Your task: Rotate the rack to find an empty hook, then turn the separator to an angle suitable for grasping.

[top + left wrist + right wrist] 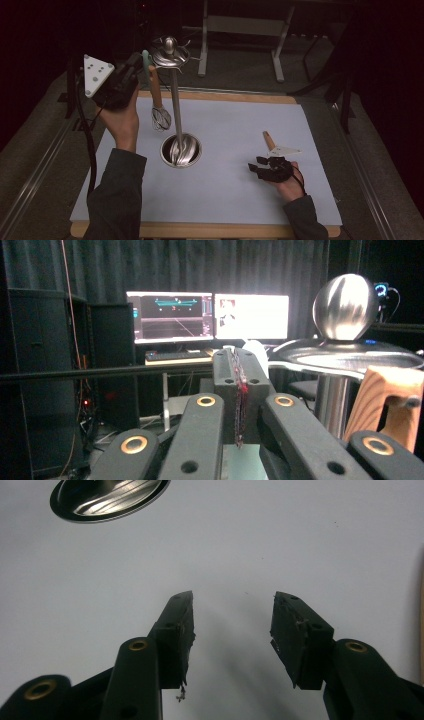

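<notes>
Holding whisk (156, 95) in closed left claw (137, 75) beside stand (176, 100), right claw (265, 165) resting wide, risking knocking stand over.

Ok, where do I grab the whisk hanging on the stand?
Probably the whisk's wooden handle, midway, jaws level, coming from the near side: it hangs upright, the stand's pole crowds its right and the left gripper its left.
</notes>
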A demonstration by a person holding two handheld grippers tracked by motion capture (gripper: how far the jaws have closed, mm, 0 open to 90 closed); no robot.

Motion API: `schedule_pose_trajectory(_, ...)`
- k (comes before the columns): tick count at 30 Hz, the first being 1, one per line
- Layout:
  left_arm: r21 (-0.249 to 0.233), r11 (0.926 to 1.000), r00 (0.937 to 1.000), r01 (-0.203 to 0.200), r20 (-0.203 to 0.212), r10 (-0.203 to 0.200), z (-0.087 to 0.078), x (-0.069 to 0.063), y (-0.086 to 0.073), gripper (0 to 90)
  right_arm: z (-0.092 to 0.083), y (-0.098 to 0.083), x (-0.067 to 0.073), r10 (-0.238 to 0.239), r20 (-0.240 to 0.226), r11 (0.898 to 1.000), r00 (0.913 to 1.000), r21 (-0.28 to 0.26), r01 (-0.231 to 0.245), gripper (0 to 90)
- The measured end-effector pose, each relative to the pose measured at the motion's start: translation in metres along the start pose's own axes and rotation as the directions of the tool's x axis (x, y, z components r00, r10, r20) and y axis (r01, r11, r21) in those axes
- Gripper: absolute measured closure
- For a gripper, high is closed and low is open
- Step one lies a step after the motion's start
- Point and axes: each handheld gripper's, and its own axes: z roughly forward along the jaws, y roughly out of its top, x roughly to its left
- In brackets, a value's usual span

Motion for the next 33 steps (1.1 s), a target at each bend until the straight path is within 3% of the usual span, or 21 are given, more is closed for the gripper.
schedule_pose_trajectory(8, 0.013, 0.9999, 1.0000, 0.009, 0.002, -0.009, -0.009, 0.009, -0.008, 88.4, -0.001, 0.000, -0.002, 0.003, 0.004, 1.000, 1.0000, -0.002, -0.003, 51.6)
schedule_pose_trajectory(17, 0.061, 0.9981, 1.0000, 0.000, 0.009, 0.000, -0.012, 0.018, -0.021, 86.0, -0.003, -0.001, -0.003, 0.010, 0.011, 1.000, 0.9999, -0.002, -0.010, 51.5)
schedule_pose_trajectory(27, 0.087, 0.9959, 0.9997, 0.021, 0.014, -0.022, -0.022, 0.024, -0.038, 84.0, -0.014, 0.000, -0.012, 0.032, 0.031, 0.999, 0.9990, -0.034, -0.031, 51.5)
schedule_pose_trajectory(31, 0.119, 0.9928, 0.9993, -0.008, 0.037, 0.004, -0.024, 0.022, -0.049, 83.3, -0.019, -0.001, -0.016, 0.044, 0.040, 0.998, 0.9982, -0.044, -0.042, 51.5)
schedule_pose_trajectory(33, 0.127, 0.9919, 0.9991, -0.002, 0.042, -0.003, -0.025, 0.023, -0.055, 82.8, -0.022, -0.001, -0.020, 0.049, 0.047, 0.998, 0.9977, -0.051, -0.047, 51.5)
